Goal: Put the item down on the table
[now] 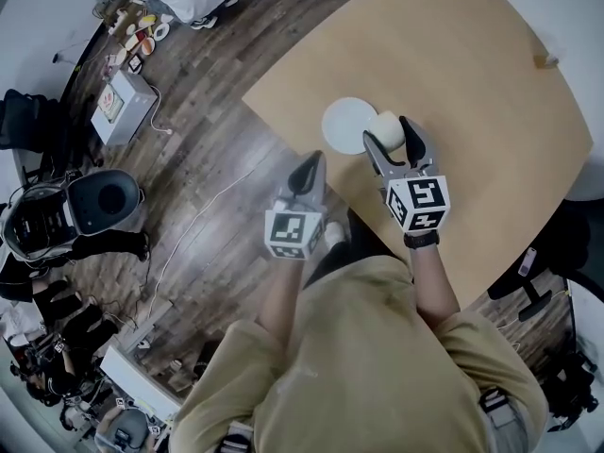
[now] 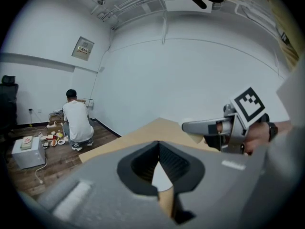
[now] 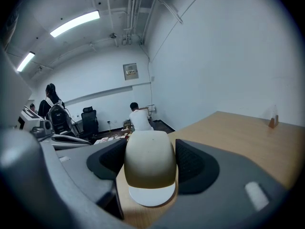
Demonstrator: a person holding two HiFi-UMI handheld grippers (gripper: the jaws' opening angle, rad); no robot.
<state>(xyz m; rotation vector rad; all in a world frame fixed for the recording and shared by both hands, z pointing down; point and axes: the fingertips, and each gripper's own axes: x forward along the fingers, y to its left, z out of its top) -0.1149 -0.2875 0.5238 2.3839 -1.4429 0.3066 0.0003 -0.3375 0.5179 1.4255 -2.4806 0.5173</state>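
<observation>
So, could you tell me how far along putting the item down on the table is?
Done: the cream cup is over the table, by the white plate. In hand: the right tongs are clamped on it. Still to do: set it down and release. The left tongs are shut and empty.

Legible text: none is made out in any view.
Left gripper [image 1: 309,161], marker cube: a black-and-white square pattern is carried; no letters or numbers are formed.
Right gripper [image 1: 389,130], marker cube: a like pattern is carried, also without characters.
Wall panel [image 2: 83,48]: a small plate is seen on it, its print too small to be read.
White box [image 1: 121,105] on the floor: a red-and-white label is borne, its wording unresolved.
</observation>
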